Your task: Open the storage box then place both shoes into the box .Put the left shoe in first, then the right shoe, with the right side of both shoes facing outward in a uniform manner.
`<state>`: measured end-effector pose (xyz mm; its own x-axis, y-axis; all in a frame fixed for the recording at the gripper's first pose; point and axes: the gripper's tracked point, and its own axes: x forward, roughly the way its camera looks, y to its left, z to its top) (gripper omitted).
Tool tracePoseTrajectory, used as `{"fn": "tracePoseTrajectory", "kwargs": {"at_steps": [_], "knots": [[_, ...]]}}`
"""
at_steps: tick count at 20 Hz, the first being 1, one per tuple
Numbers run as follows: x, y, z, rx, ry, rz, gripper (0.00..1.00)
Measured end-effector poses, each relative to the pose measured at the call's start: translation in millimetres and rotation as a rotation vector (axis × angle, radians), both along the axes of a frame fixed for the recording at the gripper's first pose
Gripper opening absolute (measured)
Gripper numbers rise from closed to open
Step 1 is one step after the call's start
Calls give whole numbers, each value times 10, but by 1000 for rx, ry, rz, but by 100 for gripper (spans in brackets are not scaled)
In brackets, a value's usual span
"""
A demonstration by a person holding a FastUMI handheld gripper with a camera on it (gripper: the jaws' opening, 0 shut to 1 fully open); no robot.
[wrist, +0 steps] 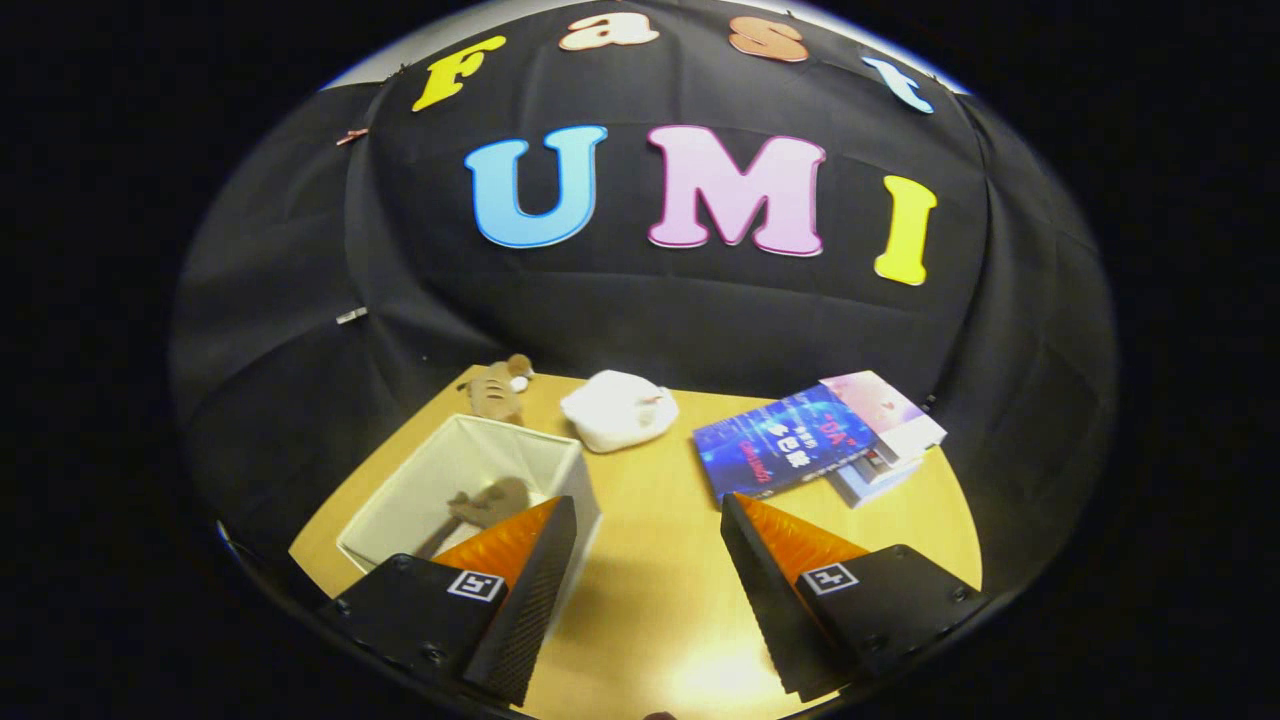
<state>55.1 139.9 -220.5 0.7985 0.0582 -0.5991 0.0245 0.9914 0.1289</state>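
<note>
Here the claw (648, 530) hangs open over the wooden counter (660, 610), its two fingers spread wide with nothing but bare wood between them. The storage box (420, 495) stands just ahead of the left finger, which overlaps its near corner; it is a pale, open-topped bin with what look like fabric walls, and no lid is on it, so the opening step seems already met. Inside lies a small brownish thing (490, 503), too dim to name with any certainty; it may be a shoe or a toy. Beyond the box, near the booth's wall, sits a tan plush toy (500, 388), and just beside it a white, soft-looking bundle (620, 410) that could be a shoe or slipper, though its shape is too blurred to say. Beyond the right finger lies a blue book (780, 440) overlapping a pale pink one (885, 405). If the white bundle is indeed a shoe, I judge it light and yielding, likely to crush under a hard squeeze; the firmest hold would be across the collar or heel rim, where the fabric is doubled. The box itself probably weighs little and may slide on the smooth counter if nudged.
</note>
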Motion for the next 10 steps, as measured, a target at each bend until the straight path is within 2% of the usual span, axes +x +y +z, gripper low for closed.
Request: {"fn": "tracePoseTrajectory", "kwargs": {"at_steps": [5, 10], "knots": [[-552, -1024, -679, -93, 111, -85, 92], [-1011, -1501, -1366, -119, 255, -108, 89]]}}
